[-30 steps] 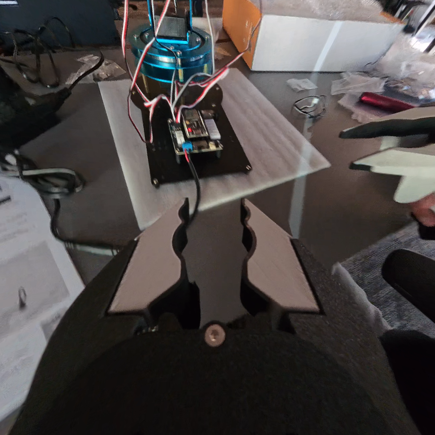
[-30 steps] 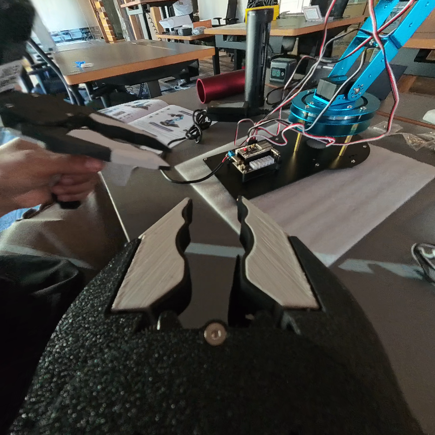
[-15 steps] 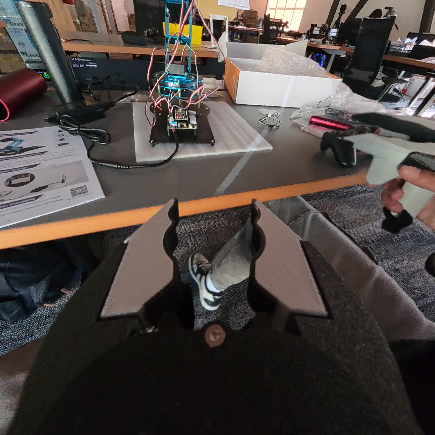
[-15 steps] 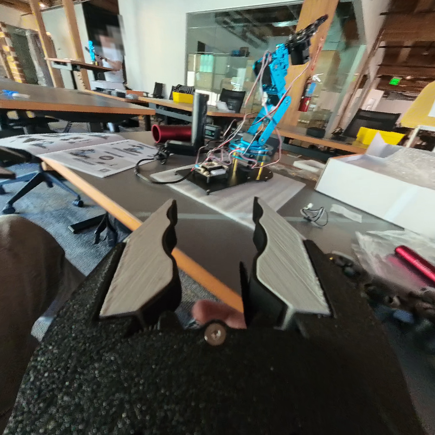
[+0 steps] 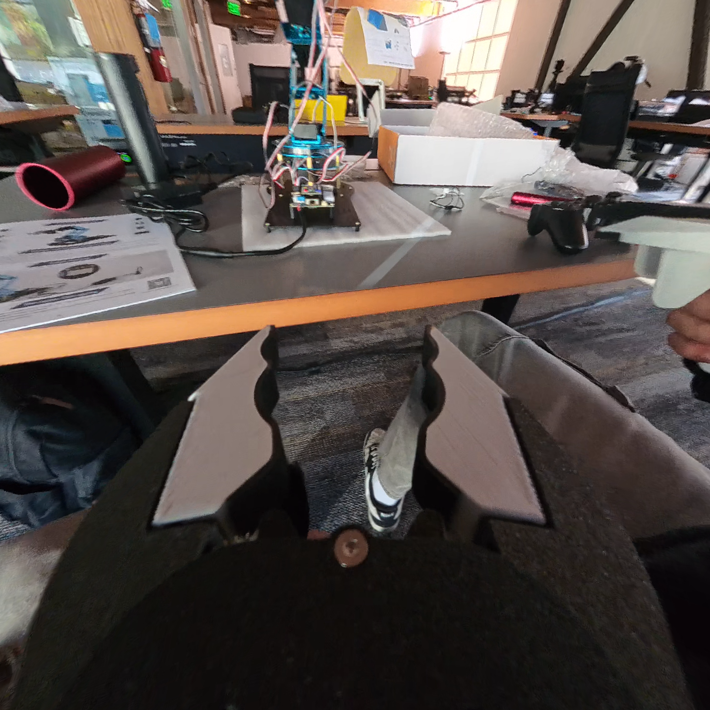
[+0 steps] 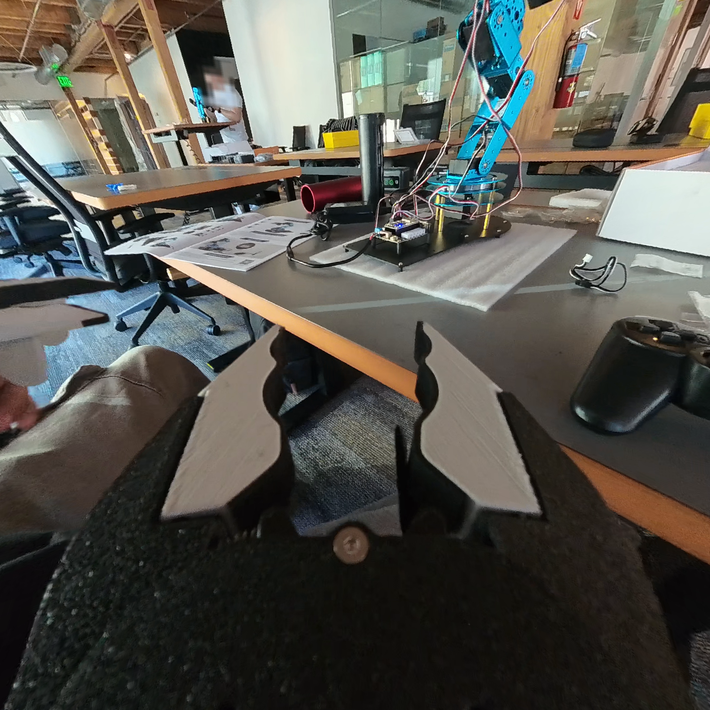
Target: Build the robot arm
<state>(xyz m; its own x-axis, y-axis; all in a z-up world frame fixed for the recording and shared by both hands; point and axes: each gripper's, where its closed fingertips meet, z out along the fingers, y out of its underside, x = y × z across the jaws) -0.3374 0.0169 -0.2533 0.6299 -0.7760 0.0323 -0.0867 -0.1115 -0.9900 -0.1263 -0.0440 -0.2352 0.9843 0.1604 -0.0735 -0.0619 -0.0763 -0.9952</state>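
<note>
Here, in the left wrist view, my left tool [image 5: 347, 347] gapes wide and empty, off the desk [image 5: 269, 311], above the carpet and my knee. Far ahead the small blue robot arm [image 5: 307, 115] stands on its black base plate [image 5: 313, 221] on a white foam sheet [image 5: 392, 223], untouched. In the right wrist view, my right tool [image 6: 345, 342] is equally wide, holding nothing, nearest the black game controller [image 6: 634, 384]. Only this view shows the arm's upper links; only the left shows my shoe [image 5: 378, 495].
</note>
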